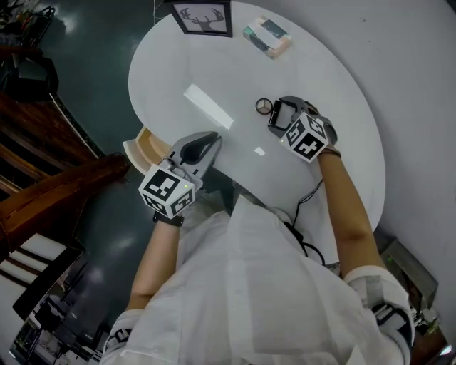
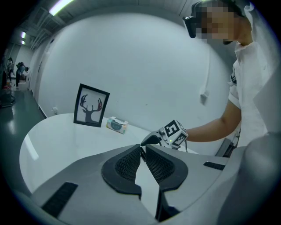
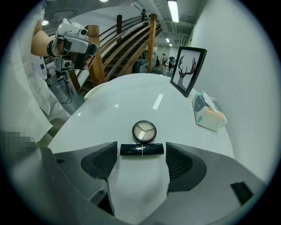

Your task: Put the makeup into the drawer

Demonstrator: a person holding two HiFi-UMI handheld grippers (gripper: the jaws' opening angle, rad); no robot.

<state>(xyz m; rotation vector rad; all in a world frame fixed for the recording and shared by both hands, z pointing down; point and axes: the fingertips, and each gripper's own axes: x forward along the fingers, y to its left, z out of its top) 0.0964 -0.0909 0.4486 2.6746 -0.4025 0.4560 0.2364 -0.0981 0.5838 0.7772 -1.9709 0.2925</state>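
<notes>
A lipstick [image 3: 142,150] is lying on the table [image 3: 109,101], just before a compact [image 3: 144,131]. Behind them a picture frame [image 3: 188,70] is standing at the far edge, a tissue pack [image 3: 208,112] lying to its right.

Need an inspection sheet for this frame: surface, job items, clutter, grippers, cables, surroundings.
Surface: white round table, glossy.
Job's things: black lipstick lying flat between the right gripper's jaws; round compact just beyond it; drawer looks pulled open at the table's edge.
Clutter: framed deer picture and tissue pack at the far edge.
Grippers: left gripper shut, empty, near the drawer; right gripper open, pads clear of the lipstick.
Cables: black cable beside the right forearm.
Surroundings: wooden staircase, dark floor.
</notes>
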